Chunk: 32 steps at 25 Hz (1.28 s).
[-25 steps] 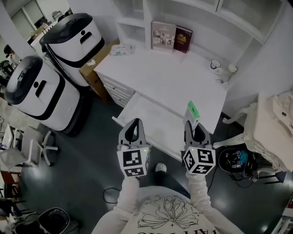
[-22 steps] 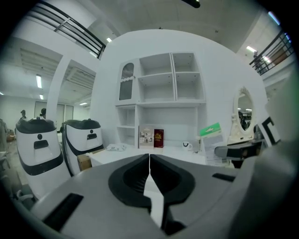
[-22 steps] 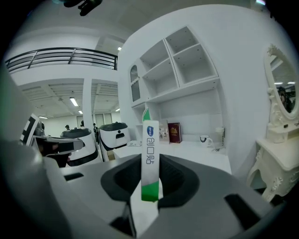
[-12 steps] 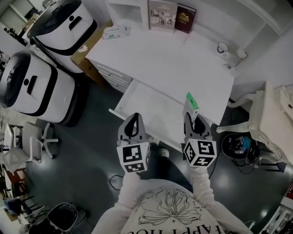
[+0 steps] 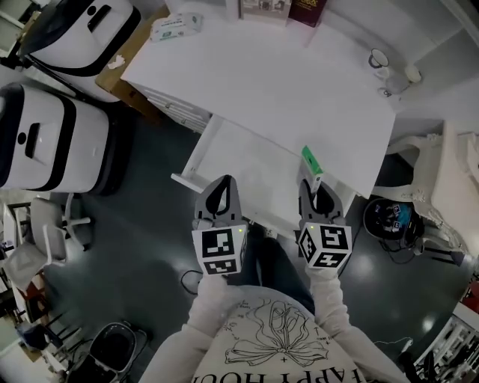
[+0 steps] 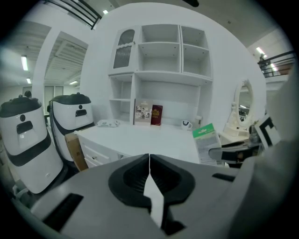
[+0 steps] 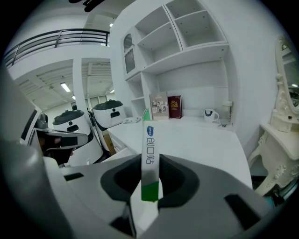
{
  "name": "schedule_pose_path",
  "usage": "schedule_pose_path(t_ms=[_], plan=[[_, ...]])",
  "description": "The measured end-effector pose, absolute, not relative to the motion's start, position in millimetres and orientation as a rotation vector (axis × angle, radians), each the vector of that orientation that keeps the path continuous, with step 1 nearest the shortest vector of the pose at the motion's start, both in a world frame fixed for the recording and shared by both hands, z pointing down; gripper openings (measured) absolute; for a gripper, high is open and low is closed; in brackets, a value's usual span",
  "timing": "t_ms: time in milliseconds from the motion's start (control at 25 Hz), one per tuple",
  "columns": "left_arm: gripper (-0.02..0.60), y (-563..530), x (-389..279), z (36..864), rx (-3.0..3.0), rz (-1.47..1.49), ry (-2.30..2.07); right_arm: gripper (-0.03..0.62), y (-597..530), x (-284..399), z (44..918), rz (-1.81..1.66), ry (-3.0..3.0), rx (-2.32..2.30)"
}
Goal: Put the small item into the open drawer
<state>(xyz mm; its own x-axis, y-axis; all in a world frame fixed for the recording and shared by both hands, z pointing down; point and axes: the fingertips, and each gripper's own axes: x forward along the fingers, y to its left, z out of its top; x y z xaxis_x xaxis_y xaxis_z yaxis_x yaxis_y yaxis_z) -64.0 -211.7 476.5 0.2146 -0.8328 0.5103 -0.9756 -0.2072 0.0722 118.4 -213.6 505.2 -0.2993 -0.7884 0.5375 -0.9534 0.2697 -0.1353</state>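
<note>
The small item is a thin white box with a green end [image 5: 311, 161], standing upright between the jaws of my right gripper [image 5: 315, 187], which is shut on it. In the right gripper view the box [image 7: 149, 158] rises from between the pads of that gripper [image 7: 150, 184]. It hangs over the right part of the open white drawer [image 5: 243, 161], which is pulled out from the white desk [image 5: 277, 82]. My left gripper [image 5: 223, 187] is shut and empty at the drawer's front edge, and its tips [image 6: 149, 161] meet. The left gripper view also shows the box [image 6: 206, 136].
Two white-and-black machines [image 5: 45, 138] [image 5: 78, 30] stand left of the desk beside a cardboard box [image 5: 123, 67]. A wipes packet [image 5: 176, 26], two books [image 5: 307, 10] and a mug [image 5: 378, 58] sit on the desk. A basket of cables [image 5: 393, 221] and white furniture [image 5: 449, 179] are to the right.
The head view has tilted down, so the desk and drawer sit higher in frame. Both grippers stay side by side at the drawer front, the right one still holding the box.
</note>
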Motion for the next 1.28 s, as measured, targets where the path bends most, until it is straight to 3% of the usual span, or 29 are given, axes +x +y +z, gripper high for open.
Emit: schedule_pose_path(t_ms=[1280], plan=[[0.008, -246.1, -71.5, 576.4, 2.012, 0.586, -1.487, 0.089, -195.4, 96.2, 678.3, 0.862, -1.788, 1.254]])
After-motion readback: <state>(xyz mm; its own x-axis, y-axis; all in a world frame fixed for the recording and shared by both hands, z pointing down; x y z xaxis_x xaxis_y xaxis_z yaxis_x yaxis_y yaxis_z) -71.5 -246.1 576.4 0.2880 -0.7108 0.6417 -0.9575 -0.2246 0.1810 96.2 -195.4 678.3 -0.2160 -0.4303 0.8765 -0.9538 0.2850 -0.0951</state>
